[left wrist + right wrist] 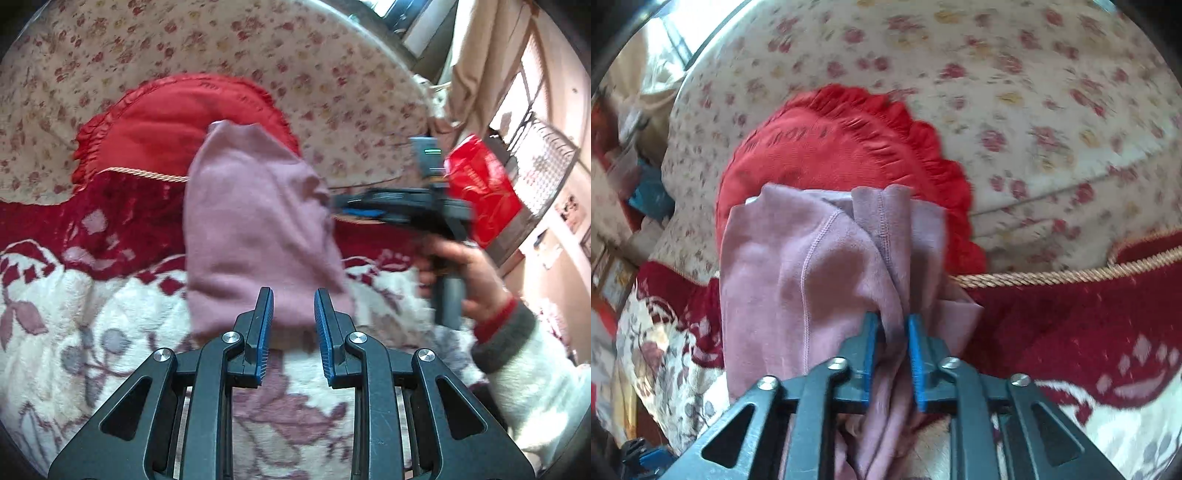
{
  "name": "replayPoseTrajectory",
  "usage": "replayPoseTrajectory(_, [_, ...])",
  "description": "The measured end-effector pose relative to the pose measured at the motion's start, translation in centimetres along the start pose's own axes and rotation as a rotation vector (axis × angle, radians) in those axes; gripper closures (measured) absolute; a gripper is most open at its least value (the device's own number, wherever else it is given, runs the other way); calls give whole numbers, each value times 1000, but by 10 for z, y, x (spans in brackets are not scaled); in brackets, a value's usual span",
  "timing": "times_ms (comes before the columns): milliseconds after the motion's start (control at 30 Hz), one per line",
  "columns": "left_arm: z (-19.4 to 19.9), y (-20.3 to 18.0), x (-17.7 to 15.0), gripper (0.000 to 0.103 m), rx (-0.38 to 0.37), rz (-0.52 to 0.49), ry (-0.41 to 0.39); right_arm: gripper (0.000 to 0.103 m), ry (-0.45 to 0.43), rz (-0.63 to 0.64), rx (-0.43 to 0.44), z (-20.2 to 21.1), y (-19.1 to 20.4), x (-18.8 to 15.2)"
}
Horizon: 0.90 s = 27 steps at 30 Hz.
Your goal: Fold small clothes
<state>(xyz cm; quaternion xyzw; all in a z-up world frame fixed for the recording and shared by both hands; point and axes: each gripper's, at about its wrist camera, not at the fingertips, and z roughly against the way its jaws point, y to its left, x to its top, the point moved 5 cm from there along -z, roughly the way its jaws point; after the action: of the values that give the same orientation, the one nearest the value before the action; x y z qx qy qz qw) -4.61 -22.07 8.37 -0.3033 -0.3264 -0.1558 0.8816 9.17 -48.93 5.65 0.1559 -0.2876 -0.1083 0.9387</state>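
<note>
Bed with a red-and-cream blanket (74, 354) and red cushion (155, 136). Pink garment (255, 229): soft, light, limp fleece, hung above the blanket. Right tool (892, 345) is narrowly parted, a bunched fold gripped. Left tool (293, 325) stands slightly apart, empty. Seamed edges are judged the best holds.

**Bright daylight, heavy fisheye, motion smear**

Both views are daylit and evenly bright, with soft shadows. Glare washes out the window (670, 31) far up and left of the right claw (892, 330). Dark corners ring each frame, edges bow, and the floral cover (1052, 96) beyond smears with motion.
</note>
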Motion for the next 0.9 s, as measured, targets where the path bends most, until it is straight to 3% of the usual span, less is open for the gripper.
replayPoseTrajectory(133, [-19, 12, 1, 81, 32, -4, 22, 75, 7, 26, 39, 32, 13, -22])
replayPoseTrajectory(267, [-48, 18, -2, 81, 68, -9, 72, 75, 82, 115, 97, 18, 49, -65])
replayPoseTrajectory(333, [-65, 23, -5, 81, 102, -13, 111, 75, 103, 162, 66, -1, 57, -79])
replayPoseTrajectory(367, [-77, 27, -9, 81, 112, -5, 147, 75, 117, 176, 8, -14, 53, -83])
replayPoseTrajectory(400, [-88, 31, -14, 81, 114, 1, 189, 75, 124, 167, -47, -25, 44, -86])
replayPoseTrajectory(433, [-94, 35, -16, 81, 124, 6, 215, 78, 129, 118, -35, -33, 34, -87])
replayPoseTrajectory(500, [-91, 38, -12, 81, 122, 5, 212, 78, 134, 35, 27, -33, 24, -86])
replayPoseTrajectory(567, [-80, 38, -1, 79, 130, -9, 187, 78, 112, 23, 31, -18, 22, -82])
replayPoseTrajectory(633, [-70, 39, 14, 56, 126, -13, 145, 76, 59, 23, 31, -3, 19, -76])
replayPoseTrajectory(667, [-67, 41, 23, 35, 119, -1, 117, 74, 36, 15, 48, 0, 17, -74])
replayPoseTrajectory(700, [-63, 45, 35, 26, 104, 26, 81, 60, 22, -4, 67, 0, 13, -71])
replayPoseTrajectory(733, [-63, 48, 43, 26, 92, 52, 62, 43, 21, -33, 73, -3, 7, -70])
replayPoseTrajectory(767, [-64, 53, 50, 26, 78, 77, 56, 38, 25, -59, 71, -8, 2, -70])
replayPoseTrajectory(900, [-85, 79, 65, 26, 51, 162, 93, 38, 42, -151, 170, -27, -13, -77])
